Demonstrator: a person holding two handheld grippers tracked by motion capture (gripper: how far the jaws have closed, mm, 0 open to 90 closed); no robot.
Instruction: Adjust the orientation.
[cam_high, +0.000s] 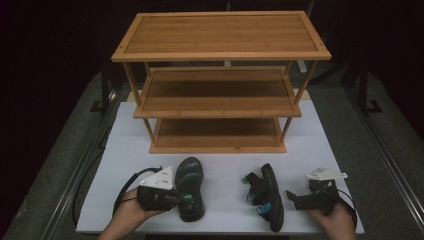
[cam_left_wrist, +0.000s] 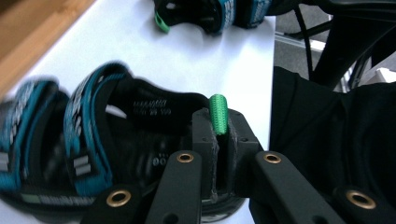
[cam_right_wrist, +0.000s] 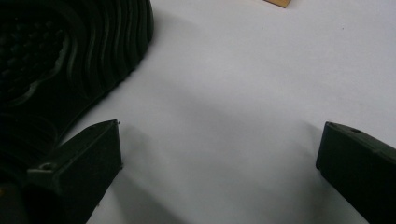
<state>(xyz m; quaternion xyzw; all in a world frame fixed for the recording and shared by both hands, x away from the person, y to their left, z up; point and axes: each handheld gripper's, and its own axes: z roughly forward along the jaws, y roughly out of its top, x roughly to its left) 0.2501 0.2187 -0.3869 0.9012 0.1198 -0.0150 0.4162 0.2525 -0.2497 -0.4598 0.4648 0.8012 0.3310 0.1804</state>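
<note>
Sandals, two of them, lie on the white table (cam_high: 125, 150) in the lower half of the high view, in front of a three-tier bamboo rack (cam_high: 220, 80) that fills the upper middle. Left sandal (cam_high: 190, 189) sits lower left of centre, sole down, toe pointing toward the rack; right sandal (cam_high: 267, 196) is lower right of centre, tipped on its edge with the teal straps facing left. Left gripper (cam_high: 179, 198) is at the lower left, held in the left hand (cam_high: 127, 215), touching the heel end of the left sandal. From the left gripper view: jaws nearly closed, pinching the green heel loop (cam_left_wrist: 217, 114) at centre frame (loop sticks up out of the narrow gap between the pads), teal-strapped sandal body at lower left, second sandal at the top edge. Right gripper (cam_high: 295, 196) is at the lower right in the right hand (cam_high: 340, 220), just beside the right sandal, not touching it as far as I can tell. Right gripper view: jaws spread wide, bare white tabletop between them, nothing gripped; ribbed black sole (cam_right_wrist: 70, 56) of the right sandal in the upper left corner.
</note>
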